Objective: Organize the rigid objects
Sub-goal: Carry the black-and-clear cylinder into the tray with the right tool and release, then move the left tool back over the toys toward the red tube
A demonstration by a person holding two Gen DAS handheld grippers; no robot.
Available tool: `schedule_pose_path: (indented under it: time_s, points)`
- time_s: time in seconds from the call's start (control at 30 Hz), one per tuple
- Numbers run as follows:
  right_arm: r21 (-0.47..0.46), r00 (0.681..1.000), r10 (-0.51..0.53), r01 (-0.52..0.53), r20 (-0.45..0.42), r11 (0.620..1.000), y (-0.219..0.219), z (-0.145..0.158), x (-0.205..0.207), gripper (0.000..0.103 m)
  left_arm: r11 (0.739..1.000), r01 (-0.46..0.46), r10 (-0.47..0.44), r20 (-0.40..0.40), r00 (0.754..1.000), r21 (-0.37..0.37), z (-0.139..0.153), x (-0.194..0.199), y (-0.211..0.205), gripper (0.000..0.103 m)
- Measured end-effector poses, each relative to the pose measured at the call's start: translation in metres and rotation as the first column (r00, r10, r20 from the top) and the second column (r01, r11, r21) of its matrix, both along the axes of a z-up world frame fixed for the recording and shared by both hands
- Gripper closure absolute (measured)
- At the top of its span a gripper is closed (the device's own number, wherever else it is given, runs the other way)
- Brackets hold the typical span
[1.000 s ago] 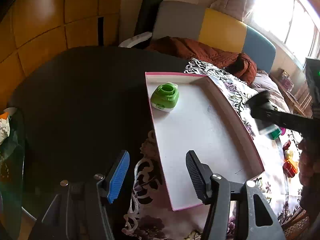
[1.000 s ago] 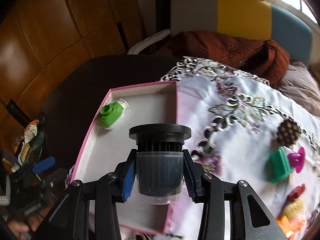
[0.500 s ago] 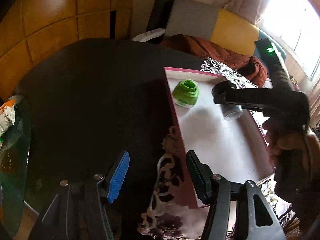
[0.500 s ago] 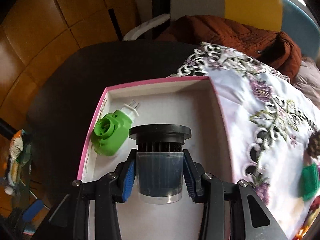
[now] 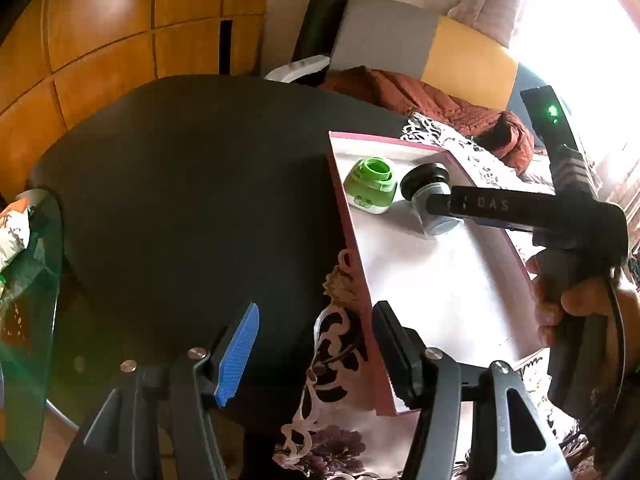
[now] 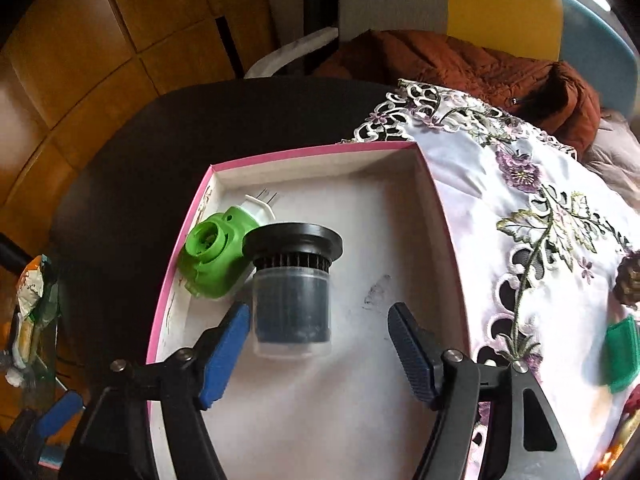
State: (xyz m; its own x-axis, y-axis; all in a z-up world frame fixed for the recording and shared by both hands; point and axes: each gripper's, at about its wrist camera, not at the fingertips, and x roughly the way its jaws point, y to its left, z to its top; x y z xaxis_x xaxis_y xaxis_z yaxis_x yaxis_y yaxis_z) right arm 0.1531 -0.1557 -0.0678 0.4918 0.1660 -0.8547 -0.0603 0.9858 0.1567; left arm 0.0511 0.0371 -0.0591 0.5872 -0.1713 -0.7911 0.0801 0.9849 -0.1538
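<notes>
A: Right, left wrist view first. What is the left hand-held gripper [image 5: 316, 354] doing?

B: Nothing much. Its jaws stand apart with nothing between them, poised over the edge of the dark worktop [image 5: 192, 200] and the near corner of the pink-rimmed box [image 5: 356, 264]. I'd say it waits there so the other hand has room.

A: And the box holds what?

B: A green plug-in [image 5: 370, 190] at the far left corner, and just beside it a black-capped jar [image 5: 432, 200] lying on its side on the white floor of the box. The right hand-held gripper [image 5: 460, 208] reaches in from the right, with a person's hand [image 5: 576, 300] on its grip.

A: Now the right wrist view.

B: The right hand-held gripper [image 6: 320, 344] has its jaws opening. The jar [image 6: 294, 292] is between them, but the right pad stands clear of it; the blue pad on the left is at the jar's wall, and I cannot tell whether it touches. So the jar looks released, tucked up against the plug-in [image 6: 216, 256] near the box's pink rim [image 6: 176, 276].

A: Why there?

B: Likely to keep the pieces packed in one corner, leaving floor free. More items sit out on the flowered cloth [image 6: 520, 208], a green piece [image 6: 622, 352] among them, so the sorting looks unfinished.
</notes>
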Motion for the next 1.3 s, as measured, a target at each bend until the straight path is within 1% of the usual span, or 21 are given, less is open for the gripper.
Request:
schedule_pose_path:
  time_s: [0.23, 0.53, 0.67, 0.93, 1.03, 1.13, 1.3]
  points:
    - [-0.039, 0.997, 0.027, -0.024, 0.068, 0.999, 0.0, 0.015, -0.02, 0.028, 1.0, 0.006, -0.006, 0.012, 1.0, 0.005, 0.004, -0.003, -0.004, 0.043]
    - [-0.067, 0.991, 0.047, -0.038, 0.129, 0.997, -0.002, 0.028, -0.044, 0.028, 0.999, 0.019, -0.019, 0.018, 1.0, 0.028, 0.006, -0.008, -0.012, 0.043]
    - [-0.079, 0.987, 0.049, -0.037, 0.154, 0.996, -0.007, 0.033, -0.055, 0.025, 0.999, 0.02, -0.021, 0.02, 1.0, 0.034, 0.008, -0.009, -0.016, 0.043]
    - [-0.08, 0.982, 0.034, -0.019, 0.186, 0.997, -0.028, 0.041, -0.073, 0.021, 0.998, 0.046, -0.046, 0.01, 0.999, 0.038, 0.008, -0.011, -0.025, 0.043]
    - [-0.087, 0.98, 0.035, -0.019, 0.194, 0.996, -0.037, 0.042, -0.082, 0.019, 0.996, 0.064, -0.066, 0.029, 0.997, 0.063, 0.013, -0.013, -0.033, 0.043]
    - [-0.091, 0.979, 0.027, -0.009, 0.204, 0.996, -0.049, 0.045, -0.092, 0.016, 0.993, 0.093, -0.096, 0.046, 0.994, 0.068, 0.018, -0.015, -0.042, 0.043]
    - [-0.103, 0.977, -0.024, 0.047, 0.212, 0.994, -0.084, 0.052, -0.107, 0.011, 0.986, 0.144, -0.149, 0.065, 0.987, 0.082, 0.025, -0.018, -0.057, 0.043]
